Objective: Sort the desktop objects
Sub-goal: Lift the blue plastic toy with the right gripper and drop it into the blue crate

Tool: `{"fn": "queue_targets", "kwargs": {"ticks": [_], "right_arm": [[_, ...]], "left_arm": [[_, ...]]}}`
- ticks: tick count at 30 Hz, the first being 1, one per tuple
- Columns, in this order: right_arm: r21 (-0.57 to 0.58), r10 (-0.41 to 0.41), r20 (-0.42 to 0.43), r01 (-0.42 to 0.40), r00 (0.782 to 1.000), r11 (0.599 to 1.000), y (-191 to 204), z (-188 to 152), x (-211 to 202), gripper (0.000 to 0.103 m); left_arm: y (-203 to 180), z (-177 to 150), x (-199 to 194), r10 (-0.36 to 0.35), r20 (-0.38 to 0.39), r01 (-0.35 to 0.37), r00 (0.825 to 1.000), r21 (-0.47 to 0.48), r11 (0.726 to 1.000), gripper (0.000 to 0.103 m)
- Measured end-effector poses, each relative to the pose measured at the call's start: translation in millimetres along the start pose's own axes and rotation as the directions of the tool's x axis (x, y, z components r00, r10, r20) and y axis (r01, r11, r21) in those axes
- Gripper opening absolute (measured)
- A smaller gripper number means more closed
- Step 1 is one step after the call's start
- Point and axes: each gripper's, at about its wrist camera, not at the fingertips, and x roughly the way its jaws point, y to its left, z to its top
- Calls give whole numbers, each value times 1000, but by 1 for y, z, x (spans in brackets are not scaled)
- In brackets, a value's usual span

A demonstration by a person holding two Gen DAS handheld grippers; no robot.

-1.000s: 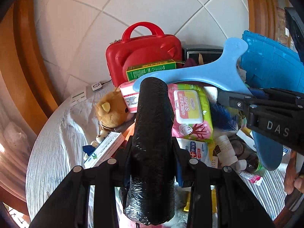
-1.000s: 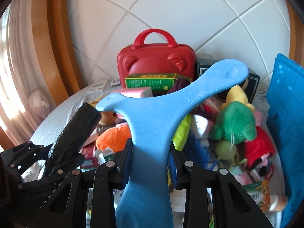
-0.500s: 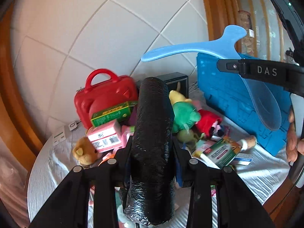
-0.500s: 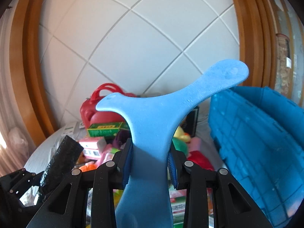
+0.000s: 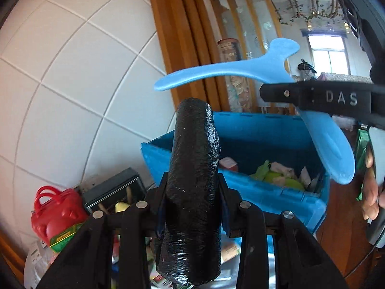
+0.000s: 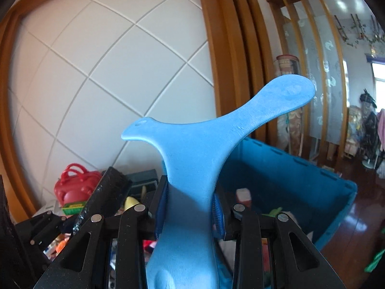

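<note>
While both loads ride high in the air, the left hand-held gripper (image 5: 192, 207) is clamped on a black wrapped roll (image 5: 192, 180), its long axis running straight out along the fingers and tilted slightly up. The right hand-held gripper (image 6: 190, 214) is closed on a blue foam boomerang (image 6: 204, 149), pinched by one blade so the other two fan out ahead, one to the left, one up to the right.

Now the landmark: the blue crate (image 5: 264, 144). It sits ahead of and below both tools, open-topped, with a few bits already lying in its bottom, among them something green (image 5: 276, 175) and a red-and-white pack (image 5: 228, 163). In the left wrist view the roll's far end covers the crate's near-left corner, so that load looks to be almost over the rim. The boomerang, seen from the left wrist, hangs above the crate's right half, and from its own camera the crate's interior opens just beyond the fingers.

Left of the crate, the worktop clutter waits: a red case (image 6: 77, 183) with a green box (image 6: 72, 208) in front of it.

My call: both are close, and the right hand looks the better placed over the opening. Each drop turns on getting the long axis inside the walls, so the roll should tip nose-down first.
</note>
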Motion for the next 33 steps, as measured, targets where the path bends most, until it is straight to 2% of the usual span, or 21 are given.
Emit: {"fn": "queue_targets", "kwargs": {"ticks": [6,11,13,14,15,17,18,23,29,33], "right_arm": [[-44,-69,-44,67,997,997,-75,8,23,32],[-9,-76,-87,75,993,997,-130,9,55,33],[13,-80,-98,82,992,997,-148,11,67,35],[22,-86,-99,88,991,996,-153,11,70,46],[28,-90,-101,93,991,995,-159,13,75,69],[29,-108,-89,111,990,993,-167,15,81,89],[22,-116,-75,118,990,993,-168,16,81,89],[7,-117,-61,117,991,993,-173,15,83,93],[16,-115,-56,116,992,993,-176,10,80,97],[24,-103,-57,105,993,994,-174,0,74,100]], "left_arm": [[-69,51,65,-56,-7,56,998,23,998,35],[-102,75,113,-46,-58,47,997,19,999,35],[-110,79,125,-23,-77,23,997,3,1000,38],[-113,80,126,-2,-74,2,997,-1,1000,44],[-113,83,130,29,-69,-29,997,-2,1000,50],[-121,87,132,105,-44,-105,993,10,994,80],[-123,88,131,123,-28,-123,992,13,992,82],[-112,93,141,114,-28,-115,993,-55,992,82],[-103,81,144,136,-48,-140,990,-88,986,82],[-102,69,131,151,-56,-156,987,-116,981,82]]}}
